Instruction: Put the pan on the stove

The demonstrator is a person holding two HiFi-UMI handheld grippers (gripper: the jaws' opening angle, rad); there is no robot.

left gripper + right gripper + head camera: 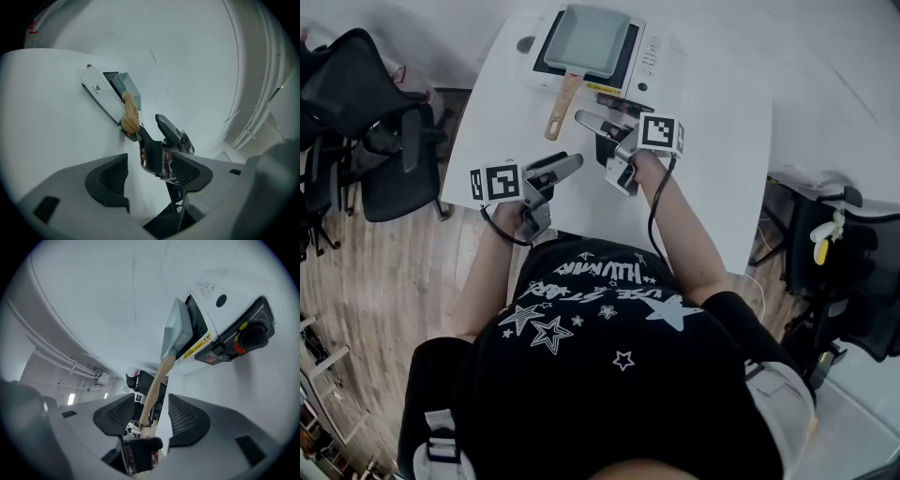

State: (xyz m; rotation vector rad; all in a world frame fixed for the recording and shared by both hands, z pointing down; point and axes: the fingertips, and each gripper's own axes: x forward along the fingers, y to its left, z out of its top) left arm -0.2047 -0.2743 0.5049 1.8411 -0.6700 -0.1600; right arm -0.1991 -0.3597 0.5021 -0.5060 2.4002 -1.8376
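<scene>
My left gripper (150, 182) hangs wide open with nothing held. My right gripper (157, 420) is released too. The wooden handle (157, 380) of the pan (172, 331) shows between its jaws at lower centre, touching neither.

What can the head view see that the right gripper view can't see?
Only the head view shows the person's star shirt. Only the right gripper view shows the stove's black knob, and it shows the right gripper's open jaws up close. Both views show the pan sitting on the stove, its wooden handle and the white table.
</scene>
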